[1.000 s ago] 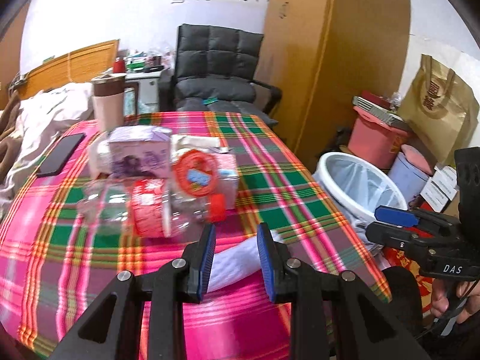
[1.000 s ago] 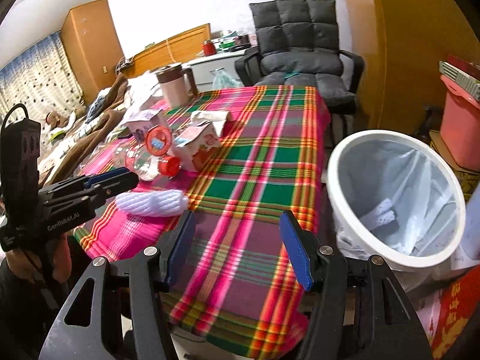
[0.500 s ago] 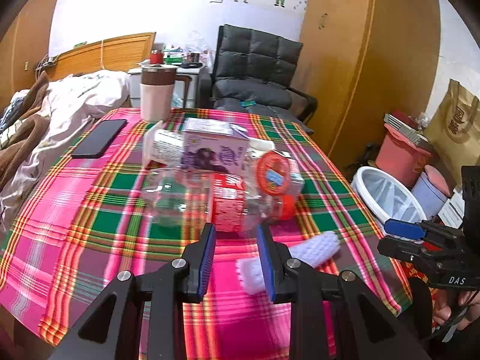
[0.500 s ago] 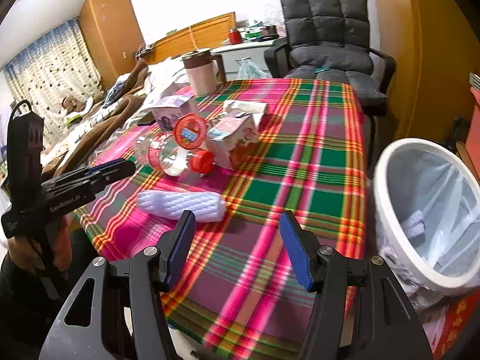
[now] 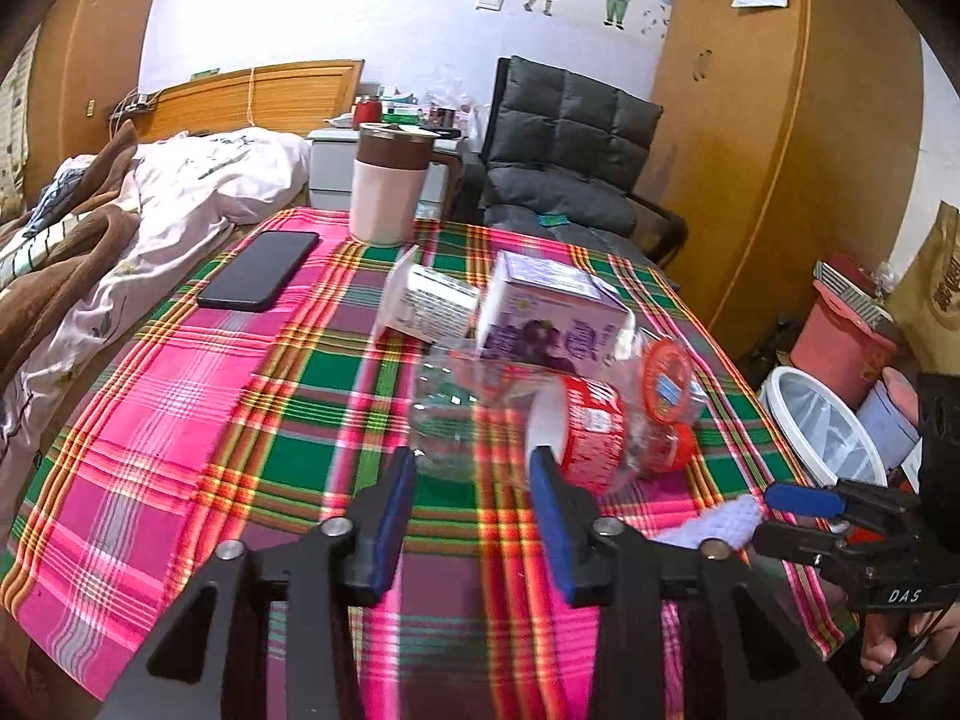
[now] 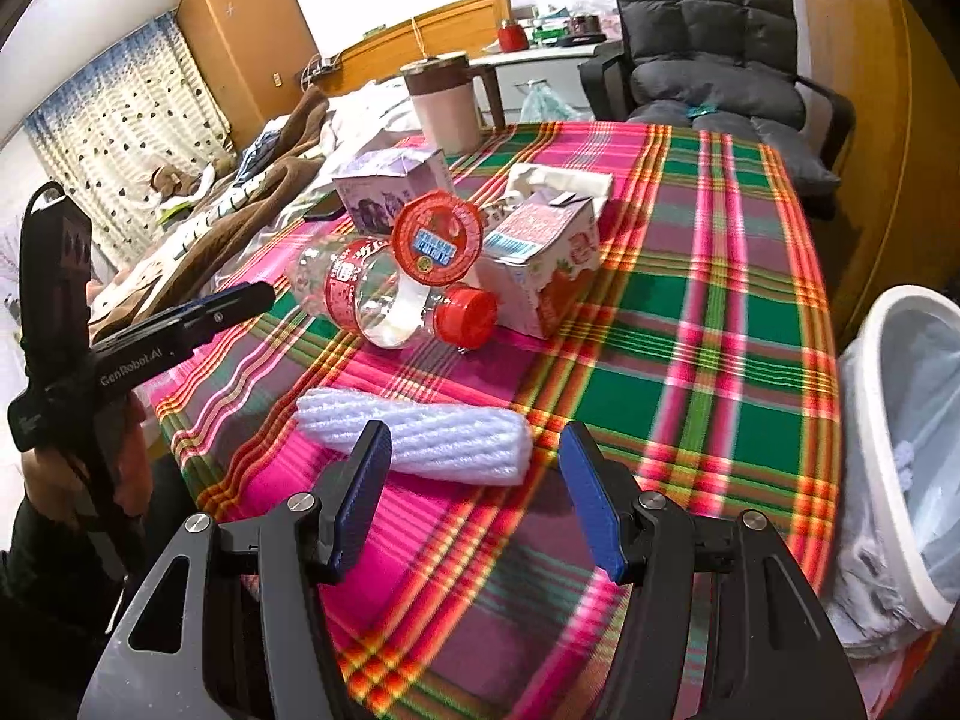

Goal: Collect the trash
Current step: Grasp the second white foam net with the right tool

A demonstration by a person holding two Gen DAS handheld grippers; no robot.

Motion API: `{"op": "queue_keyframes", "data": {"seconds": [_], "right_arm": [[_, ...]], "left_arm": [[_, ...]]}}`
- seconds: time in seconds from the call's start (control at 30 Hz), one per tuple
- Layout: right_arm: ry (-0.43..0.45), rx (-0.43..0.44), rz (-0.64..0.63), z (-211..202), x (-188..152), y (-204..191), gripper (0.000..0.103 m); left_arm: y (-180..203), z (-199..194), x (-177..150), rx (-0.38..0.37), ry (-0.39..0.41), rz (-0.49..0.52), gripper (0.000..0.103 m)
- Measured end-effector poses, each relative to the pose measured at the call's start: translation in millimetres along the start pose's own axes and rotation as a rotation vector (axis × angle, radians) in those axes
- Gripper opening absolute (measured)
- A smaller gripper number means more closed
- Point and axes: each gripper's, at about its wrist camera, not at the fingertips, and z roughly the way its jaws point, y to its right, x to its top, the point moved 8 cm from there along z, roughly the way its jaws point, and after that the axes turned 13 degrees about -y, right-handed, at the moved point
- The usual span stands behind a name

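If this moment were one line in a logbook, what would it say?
left gripper: jaws opening, empty, facing bottle | right gripper: open, empty, over white roll | bin: beside table

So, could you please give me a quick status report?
Left gripper opening, empty, near the clear bottle. Right gripper open over the white foam roll. Bin unobstructed.
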Motion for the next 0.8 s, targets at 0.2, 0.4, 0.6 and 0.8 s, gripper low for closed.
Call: {"op": "queue_keyframes", "data": {"seconds": [0.2, 0.4, 0.6, 0.8], "right_arm": [[-0.037, 0.003, -0.008, 11, -5, -5, 0.031], [-0.009, -0.025, -0.003, 2, -4, 3, 0.012], [0.015, -0.068, 0.049, -10, -10, 25, 0.012], [0.033, -0.102, 0.116, -23, -18, 50, 0.012]], "left_arm": [[-12, 9, 11, 0.001, -0.001, -0.004, 0.041], [-17, 19, 23, -0.029, -0.003, -0.003, 0.043], [-11, 33, 22, -0.098, -0.047, 0.004, 0.049], [12, 30, 3, -0.147, -0.078, 0.075, 0.049]]}}
